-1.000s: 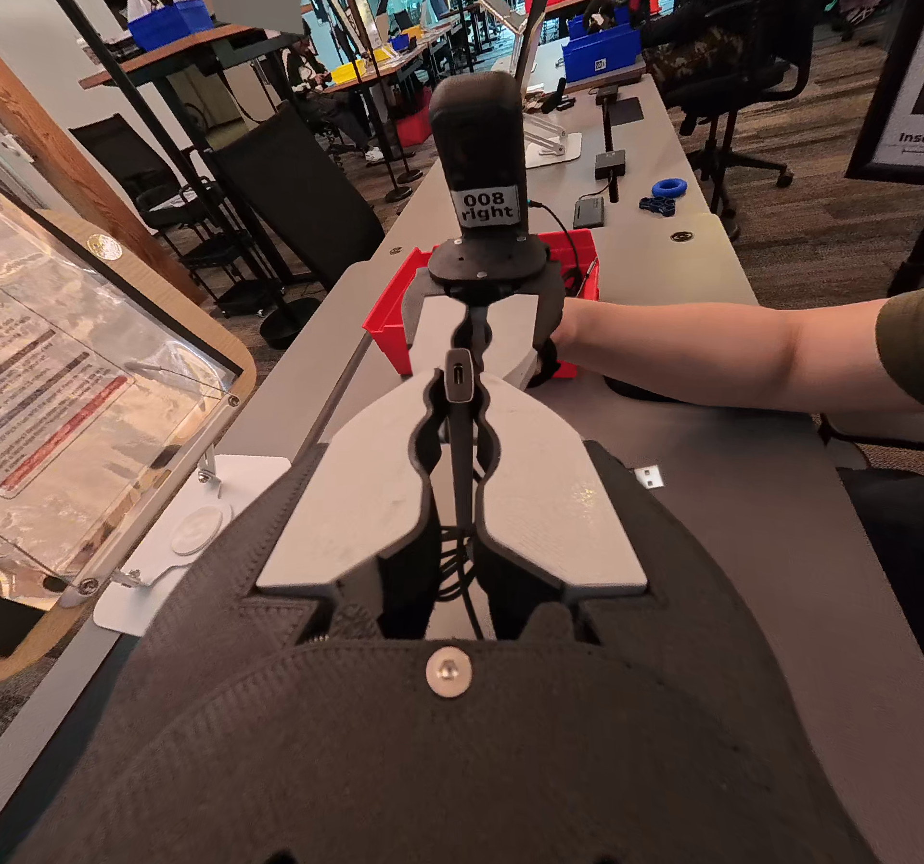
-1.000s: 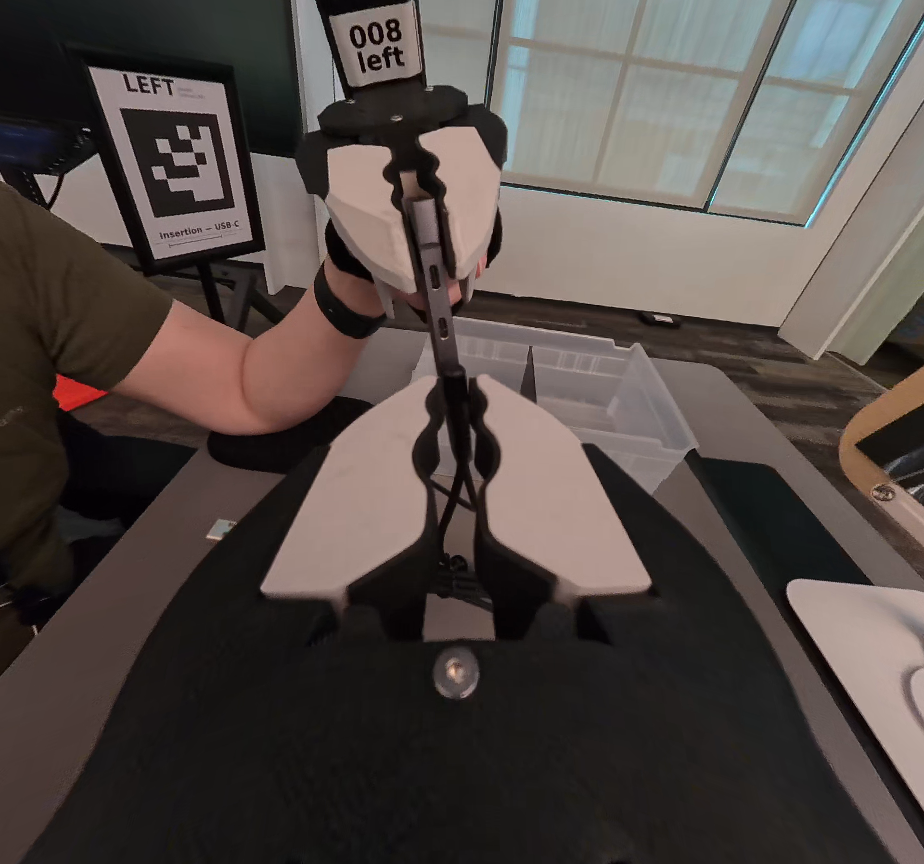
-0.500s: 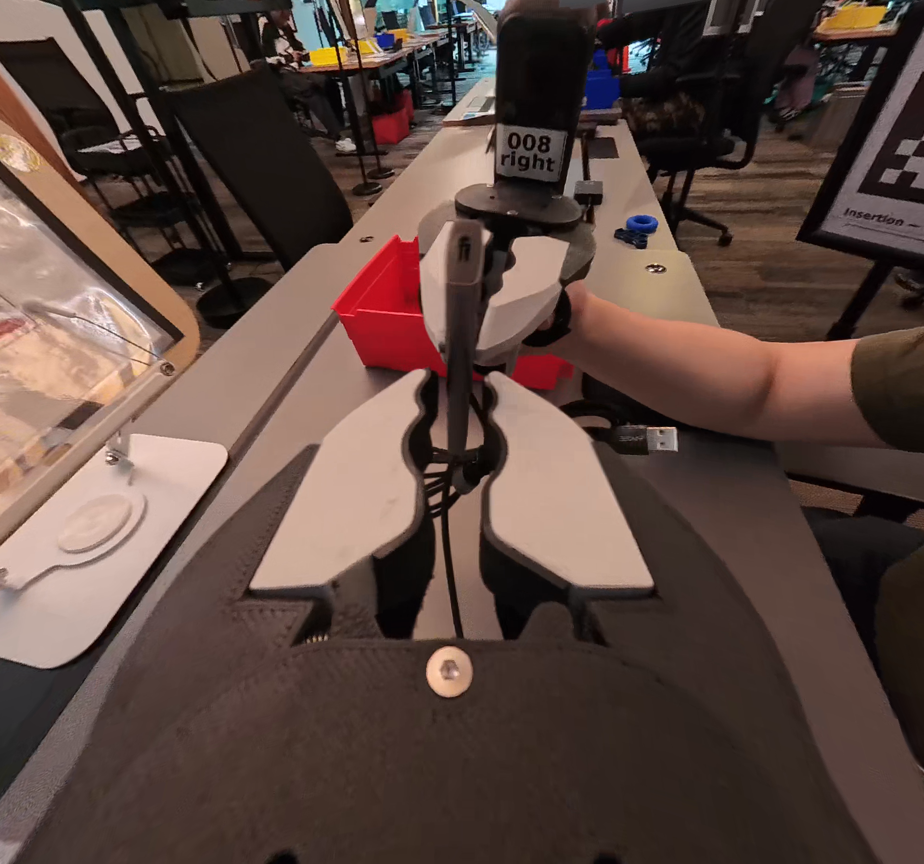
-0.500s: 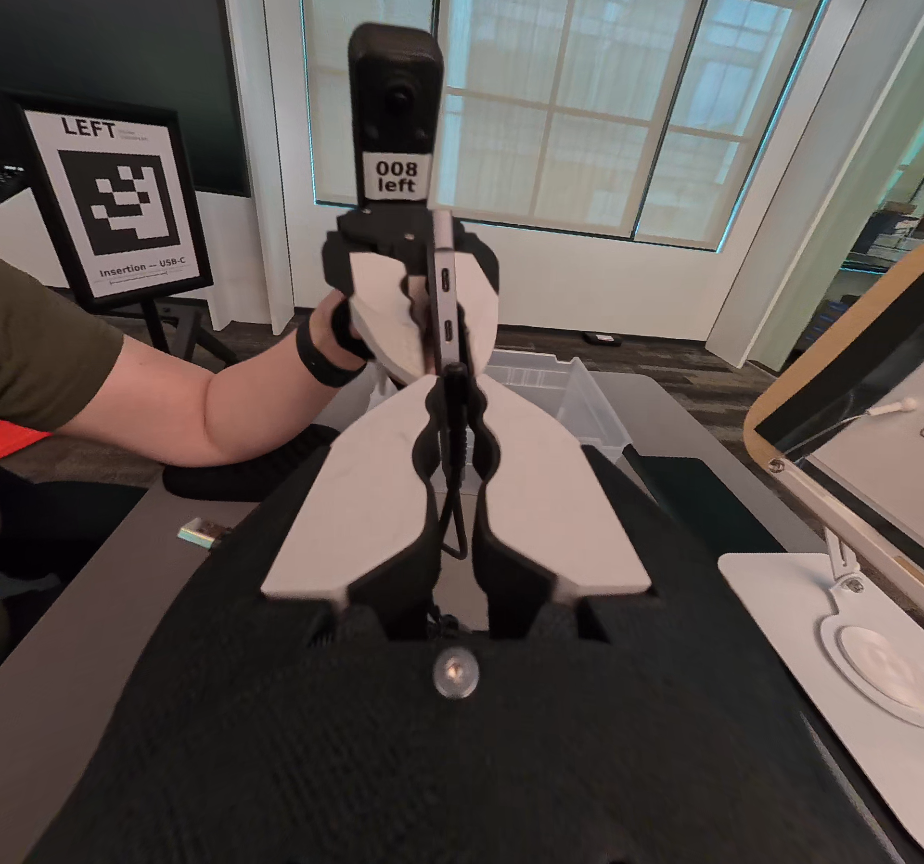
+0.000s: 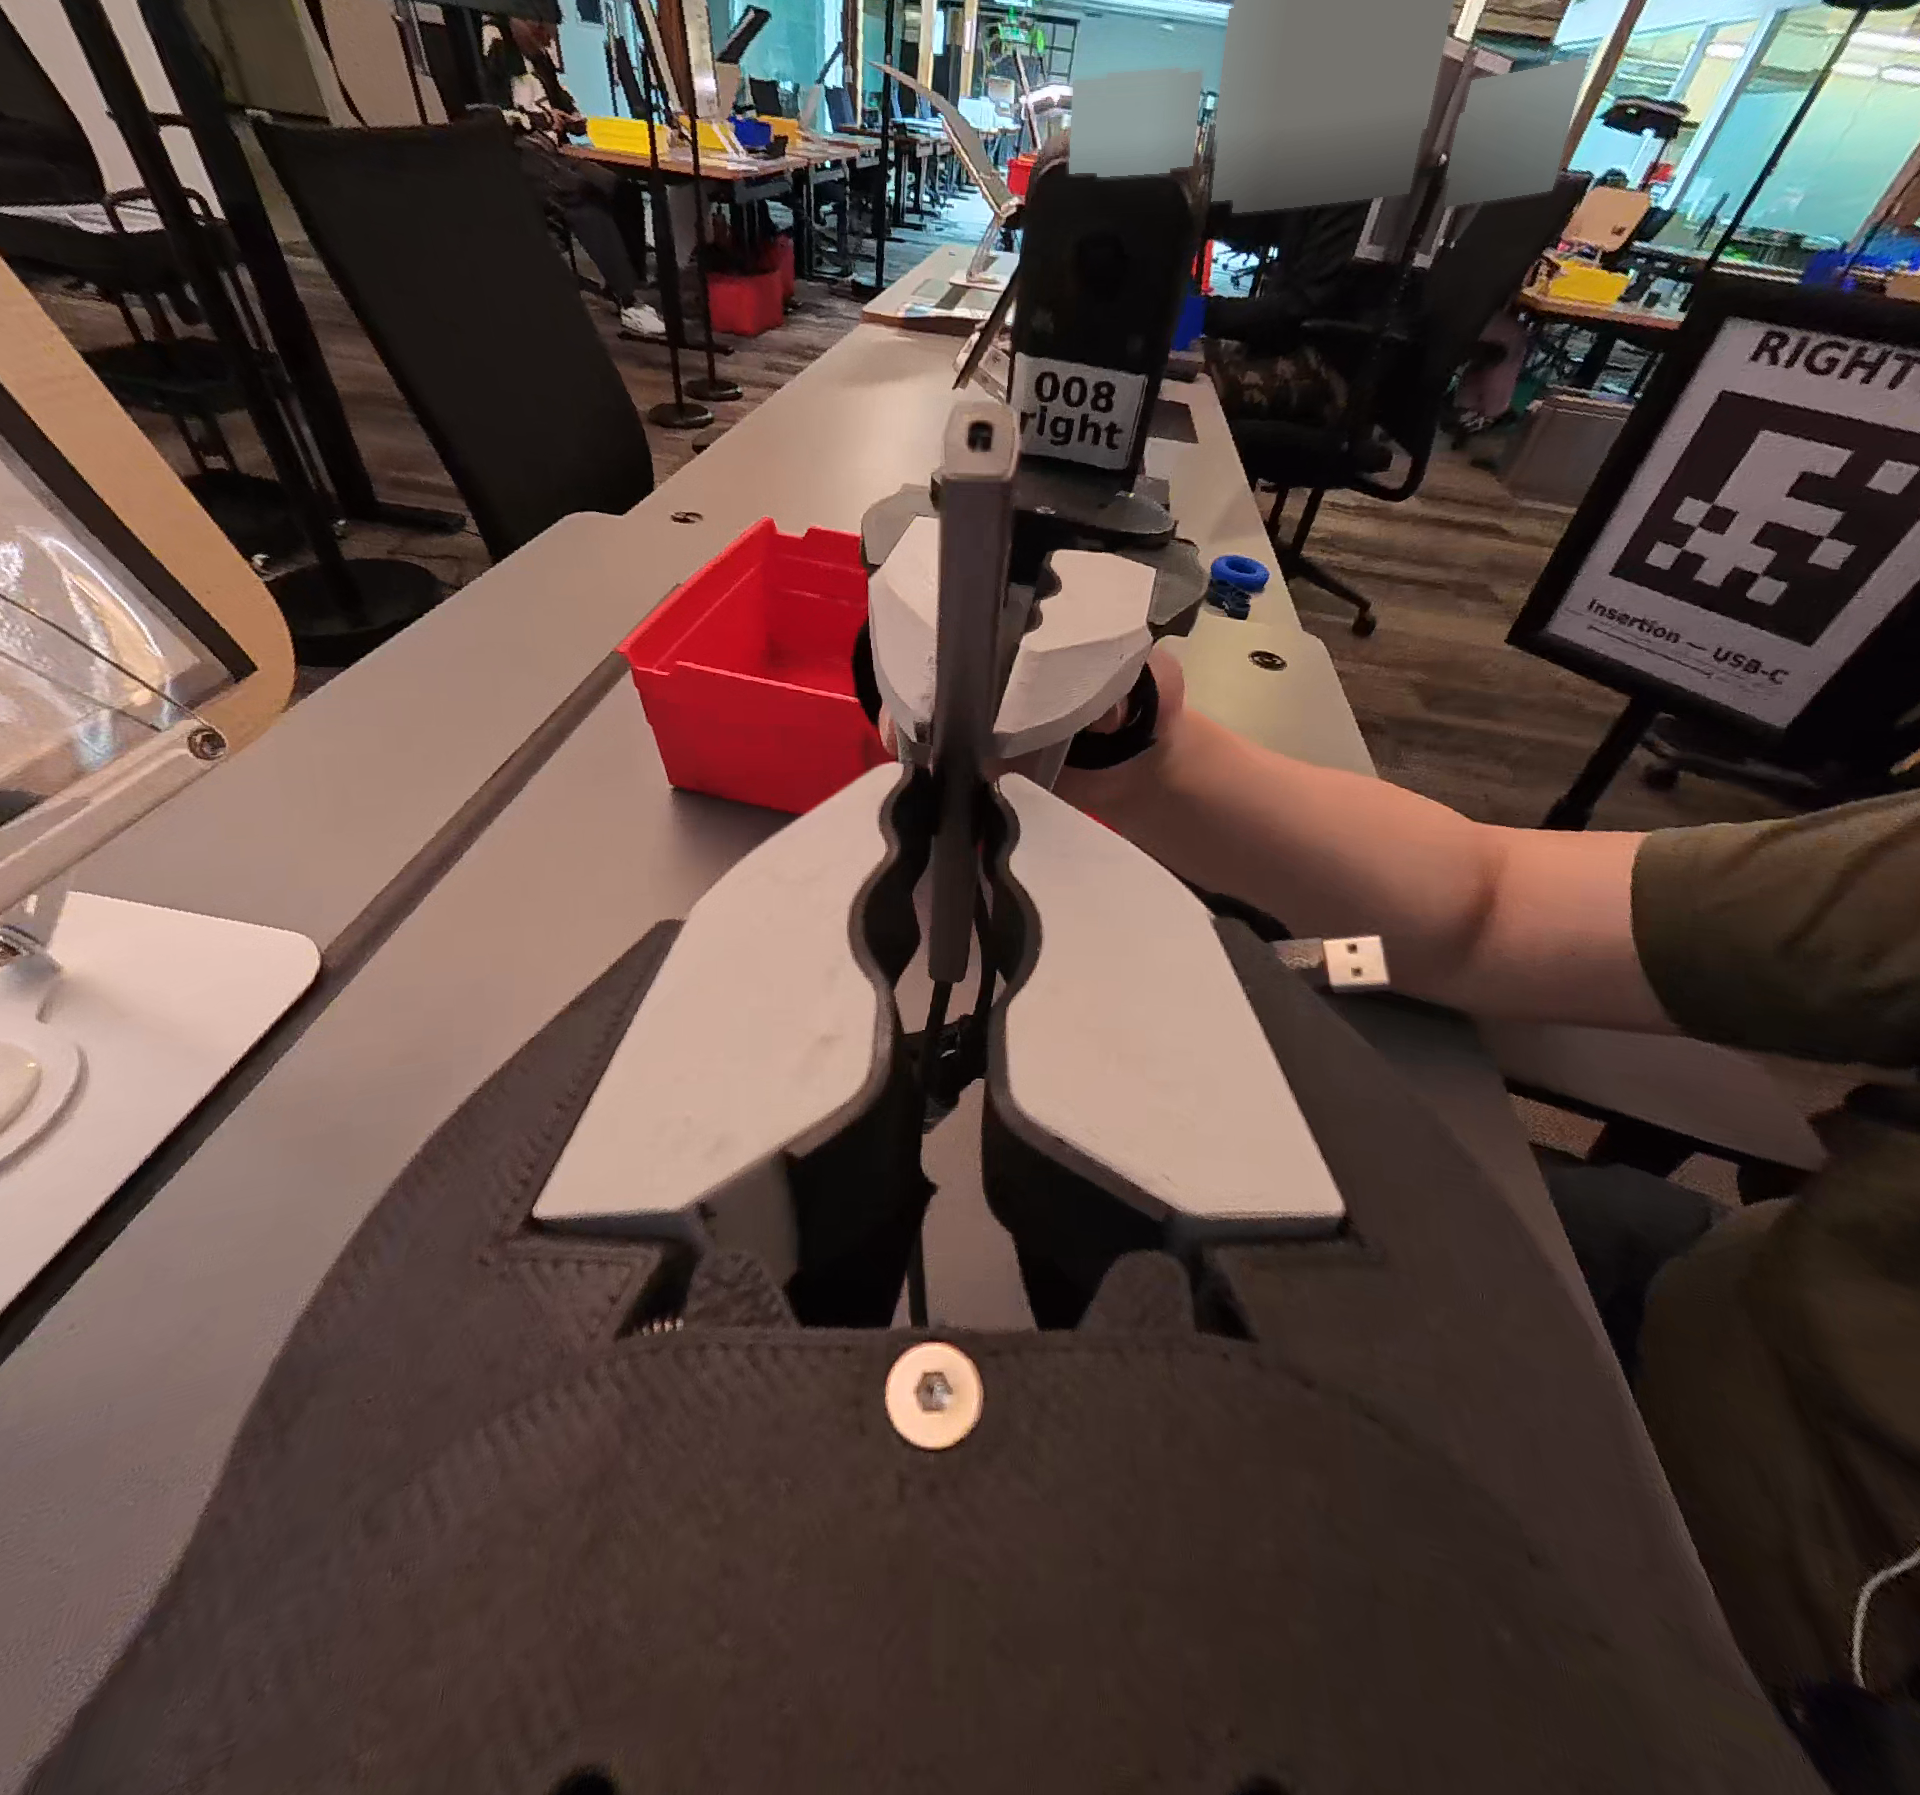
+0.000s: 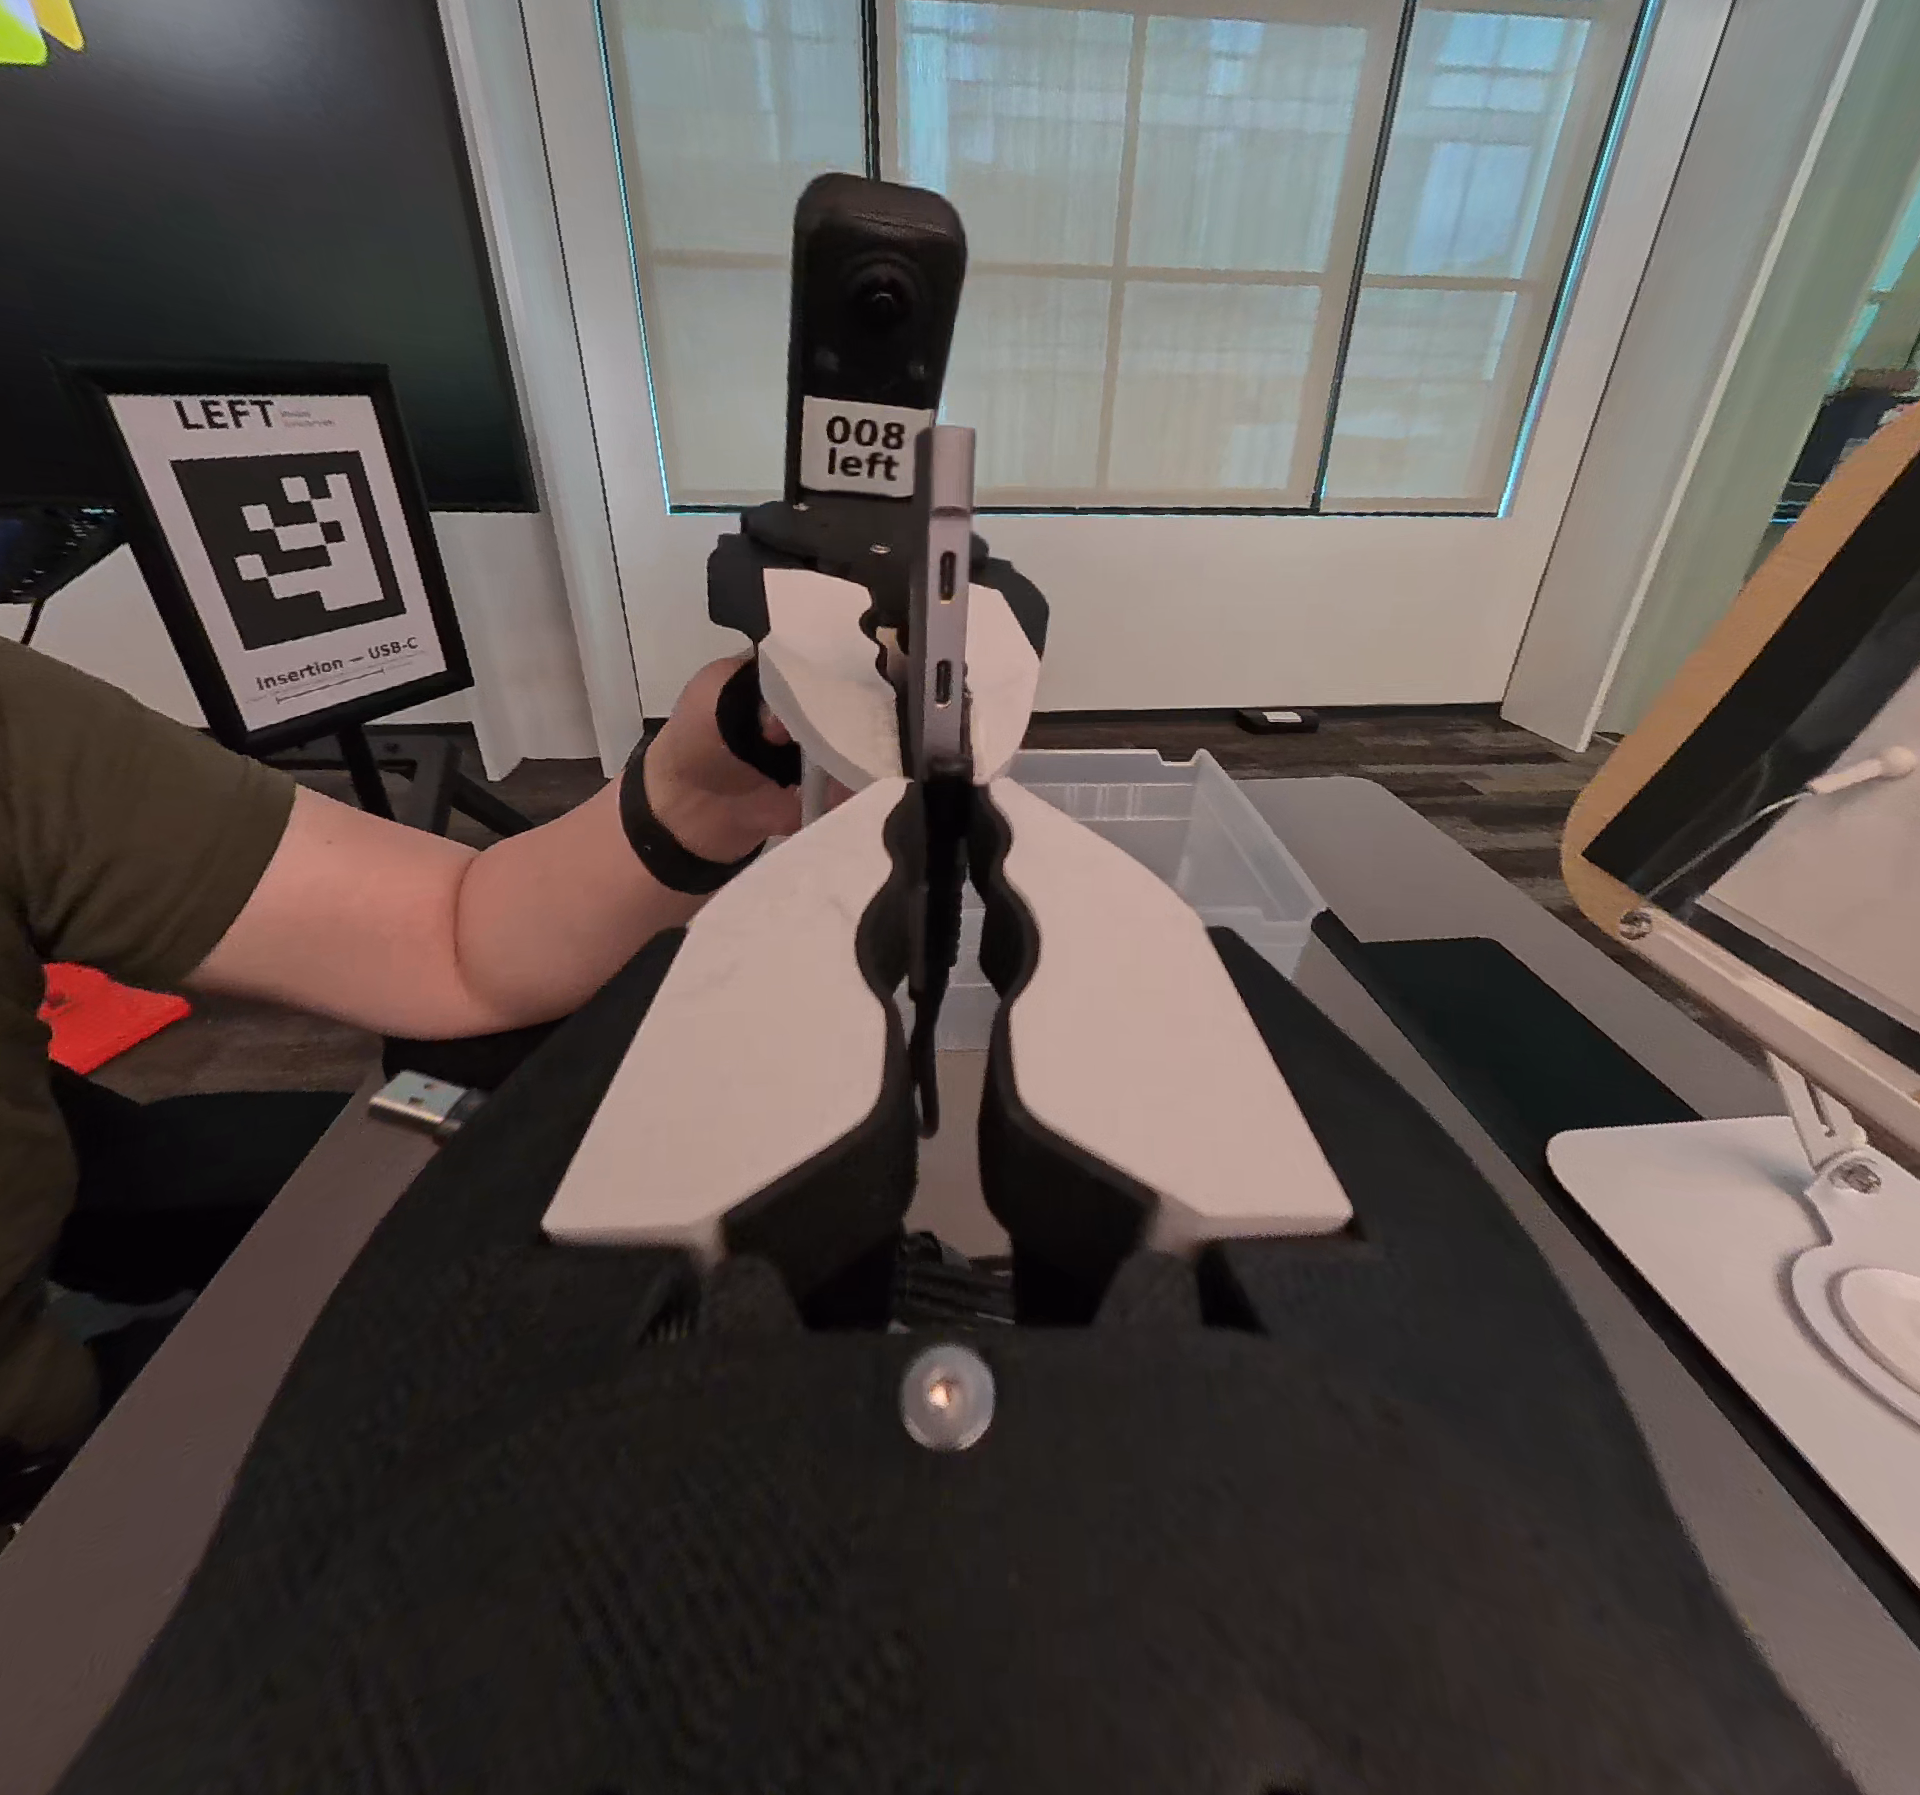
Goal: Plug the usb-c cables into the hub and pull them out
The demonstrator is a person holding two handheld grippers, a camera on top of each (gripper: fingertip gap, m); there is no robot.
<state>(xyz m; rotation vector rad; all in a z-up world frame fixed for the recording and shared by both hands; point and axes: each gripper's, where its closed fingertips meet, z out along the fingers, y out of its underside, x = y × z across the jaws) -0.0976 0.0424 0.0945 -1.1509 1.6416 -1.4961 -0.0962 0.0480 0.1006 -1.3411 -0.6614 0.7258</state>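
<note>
**Two grippers meet at a hub held in the air**

In the left wrist view, the left gripper (image 5: 943, 872) has its jaws pressed onto the lower end of a slim grey hub (image 5: 966, 665), which stands nearly upright out of the jaw tips. A thin black cable (image 5: 928, 1039) hangs back between the jaws. Just past the tips, the right gripper (image 5: 997, 665) faces back, jaws closed.

In the right wrist view, the right gripper (image 6: 940, 872) pinches a black plug (image 6: 940, 872) whose tip touches the hub's (image 6: 940, 602) lower edge. Two open ports sit above the tips. The left gripper (image 6: 894, 675) is behind the hub.

Whether the plug is fully seated cannot be told. To do the step well, the plug should probably stay in line with its port, moved straight, with the hub held firm.

Right of the left jaws lies a silver USB-A plug (image 5: 1351, 961); farther left is a red bin (image 5: 748, 685). Each gripper's camera carries a white label, and framed signs (image 6: 281, 550) with square black-and-white markers stand behind; their writing is not given here.
</note>
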